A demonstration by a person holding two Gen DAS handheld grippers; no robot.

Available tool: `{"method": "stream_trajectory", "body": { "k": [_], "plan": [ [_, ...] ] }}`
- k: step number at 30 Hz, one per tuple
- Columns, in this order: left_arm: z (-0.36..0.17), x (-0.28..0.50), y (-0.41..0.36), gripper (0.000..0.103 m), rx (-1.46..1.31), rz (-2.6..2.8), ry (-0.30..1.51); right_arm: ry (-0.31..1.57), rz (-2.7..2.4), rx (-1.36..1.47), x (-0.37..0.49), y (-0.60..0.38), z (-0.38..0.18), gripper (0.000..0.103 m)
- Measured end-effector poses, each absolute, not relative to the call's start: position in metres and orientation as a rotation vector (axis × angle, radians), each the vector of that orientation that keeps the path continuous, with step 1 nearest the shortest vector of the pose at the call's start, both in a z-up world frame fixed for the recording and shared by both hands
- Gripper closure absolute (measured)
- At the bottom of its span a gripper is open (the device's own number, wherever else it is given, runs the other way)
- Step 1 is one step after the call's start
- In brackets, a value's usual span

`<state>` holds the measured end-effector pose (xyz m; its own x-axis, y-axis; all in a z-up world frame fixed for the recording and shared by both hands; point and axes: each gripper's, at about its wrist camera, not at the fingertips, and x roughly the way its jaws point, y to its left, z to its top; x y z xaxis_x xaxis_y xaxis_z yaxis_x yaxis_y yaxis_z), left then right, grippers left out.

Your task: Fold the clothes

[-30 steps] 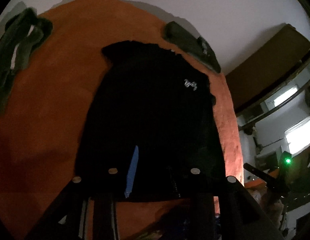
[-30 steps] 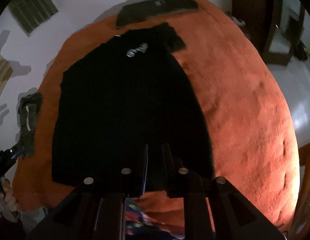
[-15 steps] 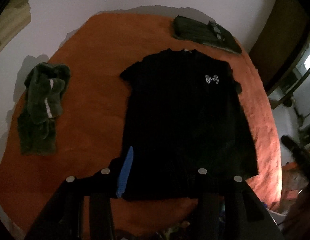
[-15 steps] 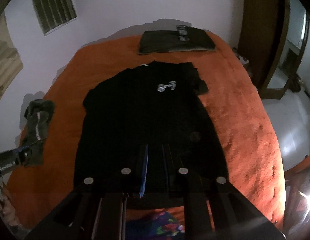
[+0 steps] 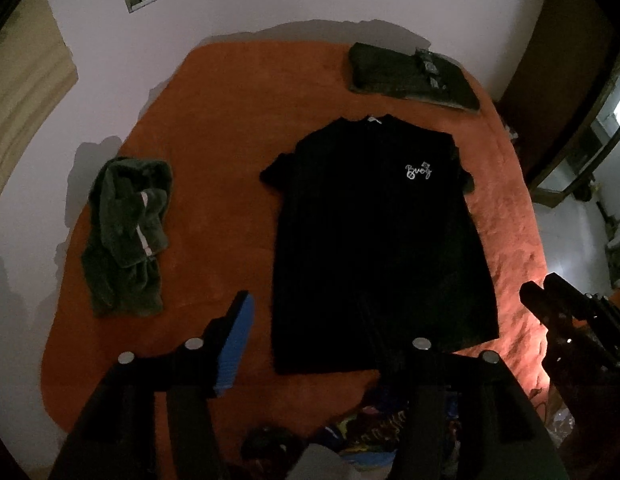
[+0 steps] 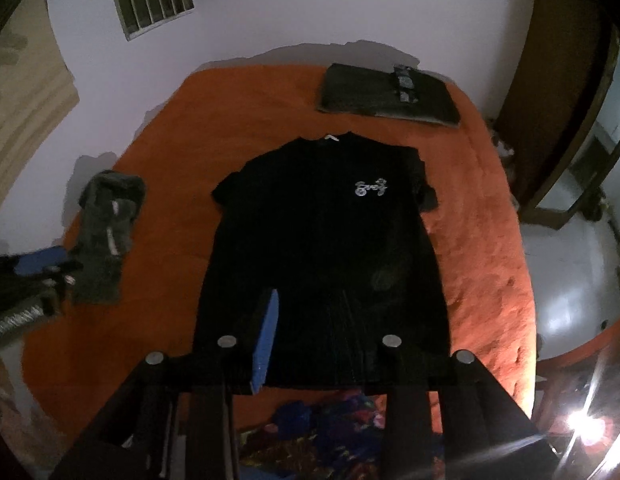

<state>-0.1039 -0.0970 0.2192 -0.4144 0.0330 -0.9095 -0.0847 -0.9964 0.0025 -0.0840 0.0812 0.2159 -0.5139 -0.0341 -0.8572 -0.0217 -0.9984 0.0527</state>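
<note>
— So where is the black T-shirt (image 5: pixel 378 240)?
— It lies flat on the orange blanket (image 5: pixel 214 152) of the bed, collar toward the wall.
— What are the left gripper (image 5: pixel 334 336) fingers doing?
— They are spreading apart above the shirt's bottom edge, with nothing between them.
— And the right gripper (image 6: pixel 330 332)?
— Its fingers are opening too, narrower, also holding nothing.
— Anything else?
— A crumpled green garment (image 5: pixel 126 236) lies to the left, and folded dark clothes (image 5: pixel 410 76) sit near the wall.
</note>
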Motion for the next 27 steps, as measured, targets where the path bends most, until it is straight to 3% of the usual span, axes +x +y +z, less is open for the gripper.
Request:
{"method": "stream_trajectory", "body": {
  "k": [3,7,15,19,23,27],
  "plan": [
    [0.213,-0.118,-0.092,0.042,-1.668,2.556,0.150,-0.113,-2.685,1.580,-0.100,0.080,0.223,0.070],
    [0.186,-0.164,-0.096,0.034,-1.706,2.581,0.188,-0.086,-2.684,1.594,-0.149,0.084,0.203,0.058],
    [0.061,-0.380,-0.140,0.033,-1.946,2.539,-0.051,-0.254,-2.691,1.701,-0.373,0.171,0.058,0.058],
    [-0.009,-0.498,-0.143,0.033,-2.025,2.542,-0.114,-0.209,-2.734,1.709,-0.496,0.236,-0.006,0.058],
    [-0.066,-0.568,-0.129,0.033,-2.109,2.455,-0.113,-0.271,-2.747,1.666,-0.539,0.305,-0.034,0.058],
    [-0.088,-0.599,-0.128,0.033,-2.117,2.358,-0.324,-0.184,-2.726,1.791,-0.553,0.358,-0.056,0.058]
  ]
}}
